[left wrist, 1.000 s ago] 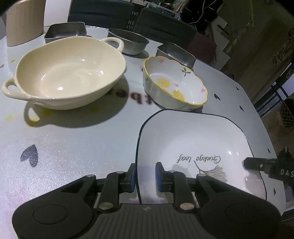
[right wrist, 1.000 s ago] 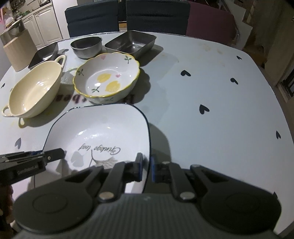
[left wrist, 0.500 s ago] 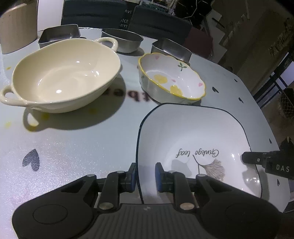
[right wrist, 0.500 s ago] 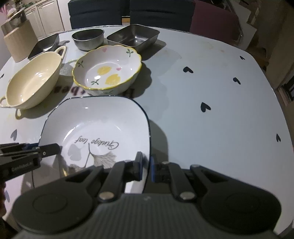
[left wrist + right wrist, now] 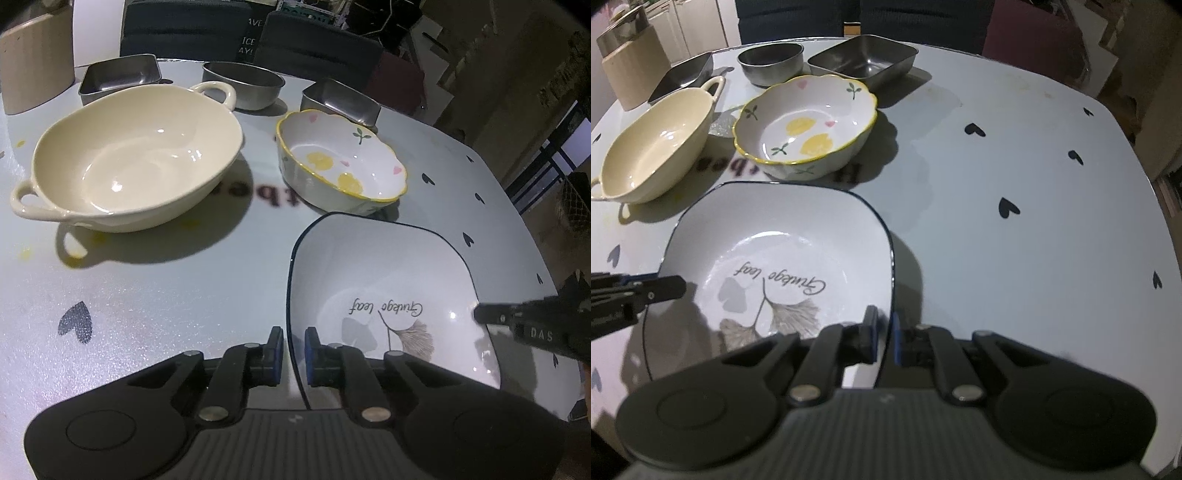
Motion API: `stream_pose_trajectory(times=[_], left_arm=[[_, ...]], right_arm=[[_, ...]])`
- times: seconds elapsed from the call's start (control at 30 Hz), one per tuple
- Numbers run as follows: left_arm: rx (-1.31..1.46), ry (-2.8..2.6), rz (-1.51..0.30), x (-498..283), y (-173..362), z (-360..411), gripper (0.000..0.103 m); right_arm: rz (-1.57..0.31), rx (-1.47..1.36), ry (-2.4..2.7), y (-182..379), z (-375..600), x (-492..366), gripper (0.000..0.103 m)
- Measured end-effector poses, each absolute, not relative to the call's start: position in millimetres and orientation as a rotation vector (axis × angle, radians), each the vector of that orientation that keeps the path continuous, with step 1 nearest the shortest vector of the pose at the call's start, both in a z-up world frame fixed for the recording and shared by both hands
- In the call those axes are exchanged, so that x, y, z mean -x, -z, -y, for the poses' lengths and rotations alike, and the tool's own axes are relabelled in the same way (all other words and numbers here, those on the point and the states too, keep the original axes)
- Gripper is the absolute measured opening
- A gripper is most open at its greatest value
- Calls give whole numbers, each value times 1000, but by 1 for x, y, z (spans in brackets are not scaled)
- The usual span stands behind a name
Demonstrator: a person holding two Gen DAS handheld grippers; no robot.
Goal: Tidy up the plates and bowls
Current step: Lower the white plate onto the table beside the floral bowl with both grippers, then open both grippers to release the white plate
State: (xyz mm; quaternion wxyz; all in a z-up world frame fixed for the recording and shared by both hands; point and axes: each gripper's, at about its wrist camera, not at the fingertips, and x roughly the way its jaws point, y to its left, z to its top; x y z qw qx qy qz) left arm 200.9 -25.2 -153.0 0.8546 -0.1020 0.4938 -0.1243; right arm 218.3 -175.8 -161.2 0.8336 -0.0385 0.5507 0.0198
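Note:
A white square plate [image 5: 384, 280] with a dark rim and a ginkgo leaf print is held just above the table by both grippers; it also shows in the right wrist view [image 5: 783, 266]. My left gripper [image 5: 293, 349] is shut on its left rim. My right gripper [image 5: 884, 334] is shut on its right rim. Beyond the plate stand a scalloped lemon-print bowl [image 5: 340, 166] [image 5: 805, 125] and a cream two-handled bowl [image 5: 136, 158] [image 5: 653, 144].
At the table's far side stand a round steel bowl [image 5: 243, 83] [image 5: 772, 62] and two rectangular steel trays [image 5: 120, 75] [image 5: 340, 99] [image 5: 864, 59]. A beige block [image 5: 35, 61] stands at the far left. Dark chairs [image 5: 184, 29] line the far edge.
Both grippers have carried the plate forward and slightly higher, closer to the lemon-print bowl. Their grip has not changed.

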Motion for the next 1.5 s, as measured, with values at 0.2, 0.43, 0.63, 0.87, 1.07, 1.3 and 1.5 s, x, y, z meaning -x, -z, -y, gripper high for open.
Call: stream_pose_trajectory(times=[0.2, 0.43, 0.63, 0.87, 1.07, 1.3, 1.5], left_arm=[[205, 261, -1037, -202, 154, 28, 12], [201, 264, -1046, -203, 153, 27, 12], [168, 266, -1058, -205, 145, 29, 14], [147, 281, -1053, -204, 136, 35, 29], [126, 268, -1068, -203, 136, 37, 35], [118, 273, -1040, -195, 128, 36, 90], [61, 265, -974, -185, 106, 31, 103]], right_arm=[[-1142, 86, -46, 159, 177, -220, 1], [-1142, 70, -51, 160, 178, -219, 2], [-1169, -6, -73, 164, 189, -217, 7], [-1176, -20, -83, 164, 191, -215, 12], [-1169, -22, -74, 161, 193, -210, 13], [-1103, -22, -70, 148, 196, -200, 65], [-1034, -30, -48, 135, 200, -190, 97]])
